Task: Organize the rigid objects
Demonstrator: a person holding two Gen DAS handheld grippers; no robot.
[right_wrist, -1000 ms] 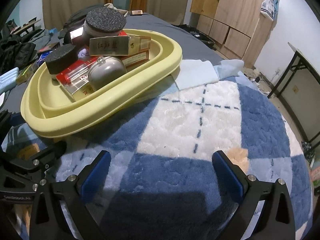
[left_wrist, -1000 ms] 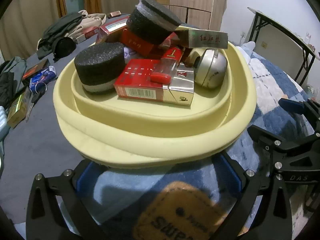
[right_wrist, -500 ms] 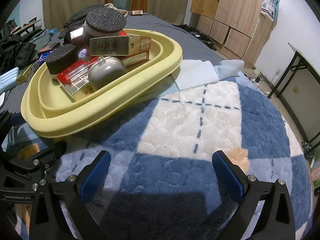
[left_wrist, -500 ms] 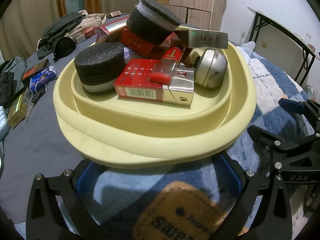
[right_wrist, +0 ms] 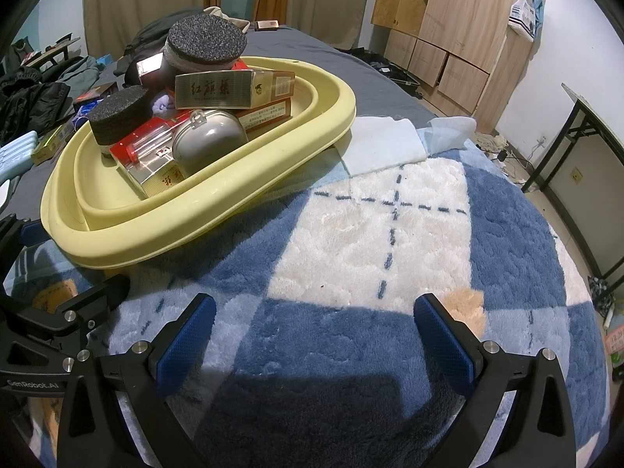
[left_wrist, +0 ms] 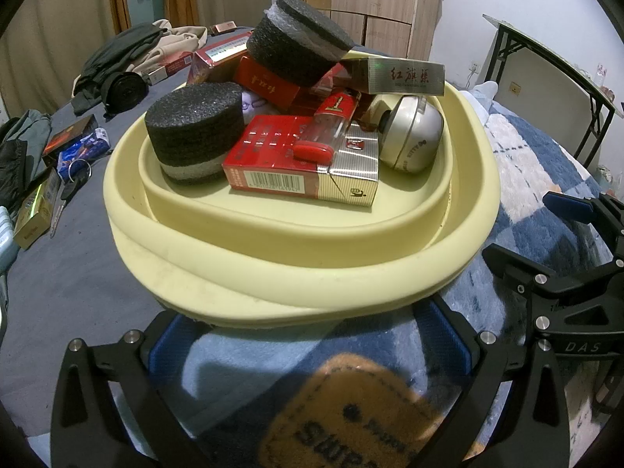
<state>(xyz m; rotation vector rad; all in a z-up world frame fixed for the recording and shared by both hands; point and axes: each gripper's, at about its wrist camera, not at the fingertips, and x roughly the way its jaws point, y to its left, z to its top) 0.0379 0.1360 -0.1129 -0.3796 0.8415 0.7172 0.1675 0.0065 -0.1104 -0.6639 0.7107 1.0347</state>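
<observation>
A pale yellow basin sits on a blue and white rug. It holds two black foam discs, red cigarette boxes, a red lighter, a silver round case and a gold box with red characters. My left gripper is open and empty just in front of the basin's near rim. My right gripper is open and empty over the rug, right of the basin.
Loose boxes, keys and clothes lie on the grey bed left of the basin. A folded white cloth lies behind the basin. A wooden wardrobe and a black-legged table stand at the right.
</observation>
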